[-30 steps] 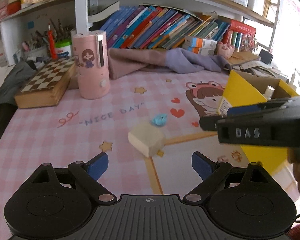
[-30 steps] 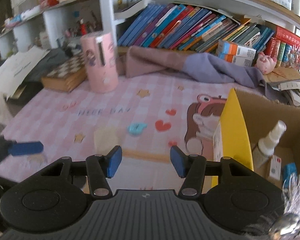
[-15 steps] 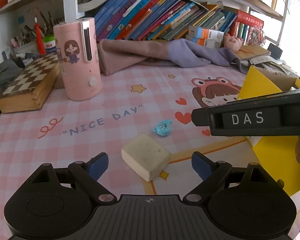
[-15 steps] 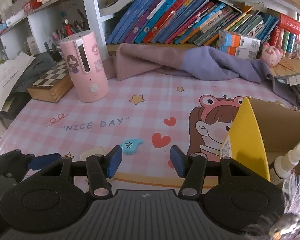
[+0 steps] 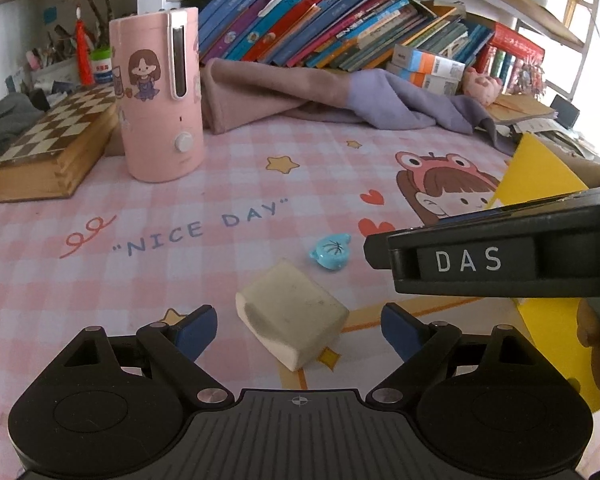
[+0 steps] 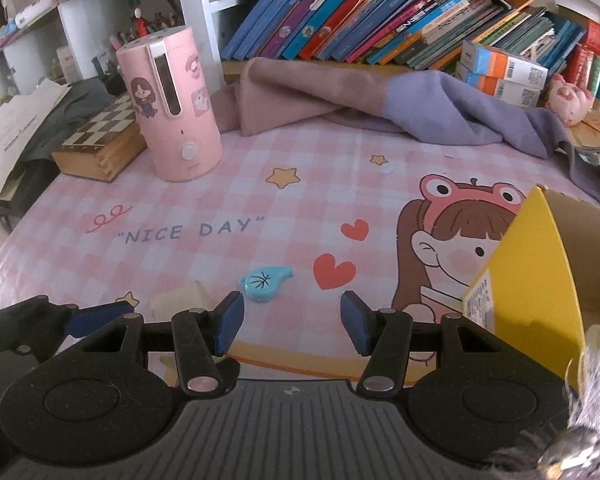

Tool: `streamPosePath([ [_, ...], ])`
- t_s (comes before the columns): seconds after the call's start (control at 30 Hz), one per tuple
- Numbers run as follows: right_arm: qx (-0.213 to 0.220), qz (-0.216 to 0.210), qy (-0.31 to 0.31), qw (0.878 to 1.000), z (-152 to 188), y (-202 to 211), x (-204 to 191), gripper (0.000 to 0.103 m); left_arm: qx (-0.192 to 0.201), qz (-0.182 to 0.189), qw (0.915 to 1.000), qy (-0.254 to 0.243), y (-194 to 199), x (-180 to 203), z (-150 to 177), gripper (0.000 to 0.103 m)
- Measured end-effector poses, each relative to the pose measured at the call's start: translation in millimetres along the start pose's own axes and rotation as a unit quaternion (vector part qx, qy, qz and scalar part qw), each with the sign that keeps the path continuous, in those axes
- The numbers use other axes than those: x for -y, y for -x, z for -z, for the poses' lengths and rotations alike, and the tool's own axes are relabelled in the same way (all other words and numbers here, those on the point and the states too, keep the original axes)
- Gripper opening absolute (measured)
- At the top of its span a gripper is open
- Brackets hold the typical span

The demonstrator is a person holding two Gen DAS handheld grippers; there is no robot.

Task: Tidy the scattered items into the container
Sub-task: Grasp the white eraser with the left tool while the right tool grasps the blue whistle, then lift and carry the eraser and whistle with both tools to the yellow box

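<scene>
A cream rectangular block [image 5: 292, 312] lies on the pink checked mat, between the blue pads of my left gripper [image 5: 298, 328]. Its jaws are closing and the pads stand clear of the block on both sides. Just beyond it lies a small blue leaf-shaped piece [image 5: 330, 251]. In the right wrist view that blue piece [image 6: 263, 283] sits a little ahead and left of my right gripper [image 6: 292, 320], which is open with nothing between its pads. The yellow cardboard box [image 6: 540, 264] stands open at the right.
A pink humidifier [image 5: 160, 100] and a wooden chess box [image 5: 48, 152] stand at the back left. A pink and purple cloth [image 5: 320, 96] lies before the row of books. The right gripper's black finger [image 5: 460, 260] crosses the left wrist view.
Both grippers have come forward and lower toward the mat. The cream block now lies between the left pads, and the blue piece is nearer the right pads.
</scene>
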State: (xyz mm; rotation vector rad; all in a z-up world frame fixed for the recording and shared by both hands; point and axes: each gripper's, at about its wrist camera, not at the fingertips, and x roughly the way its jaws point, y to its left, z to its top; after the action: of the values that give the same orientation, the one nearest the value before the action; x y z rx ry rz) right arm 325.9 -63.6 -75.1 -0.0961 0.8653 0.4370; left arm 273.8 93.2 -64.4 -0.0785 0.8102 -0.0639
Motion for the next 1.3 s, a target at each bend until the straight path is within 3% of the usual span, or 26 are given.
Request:
streamPosePath([
  [0.1,-0.003,-0.005,0.003,1.000,-5.9,-6.4,-1.1,0.052,0.001,-0.001,1.0000,0.007,-6.0,-1.9,-1.6,0.079],
  [0.13,-0.005,-0.006,0.004,1.000,-7.5,-9.0,-2.0,0.052,-0.001,-0.001,1.0000,0.008,-8.2,-2.5,-1.5,0.066],
  [0.17,-0.008,-0.008,0.007,1.000,-9.2,-12.0,-2.6,0.052,-0.007,-0.004,0.9999,0.008,-10.5,-3.0,-1.2,0.061],
  [0.37,-0.030,-0.017,0.007,0.999,-15.8,-33.0,-7.1,0.052,-0.003,0.003,0.9998,0.021,-0.2,-14.8,1.1,0.045],
  [0.57,-0.049,-0.011,0.011,0.999,-15.0,-53.8,-12.4,0.044,-0.004,-0.018,0.9987,0.047,13.4,-34.6,5.6,0.041],
  [0.77,-0.044,0.000,0.028,0.999,-14.2,-64.6,-17.1,0.039,0.005,-0.017,0.9976,0.066,32.3,-45.2,8.5,0.040],
  [0.83,-0.039,0.005,0.037,0.999,-13.2,-64.4,-18.7,0.029,0.008,-0.018,0.9975,0.068,39.4,-47.3,9.3,0.040],
  [1.3,-0.007,-0.024,0.037,0.999,-7.9,-21.2,-27.8,0.028,0.045,-0.014,0.9965,0.070,81.2,-50.7,9.5,0.039],
])
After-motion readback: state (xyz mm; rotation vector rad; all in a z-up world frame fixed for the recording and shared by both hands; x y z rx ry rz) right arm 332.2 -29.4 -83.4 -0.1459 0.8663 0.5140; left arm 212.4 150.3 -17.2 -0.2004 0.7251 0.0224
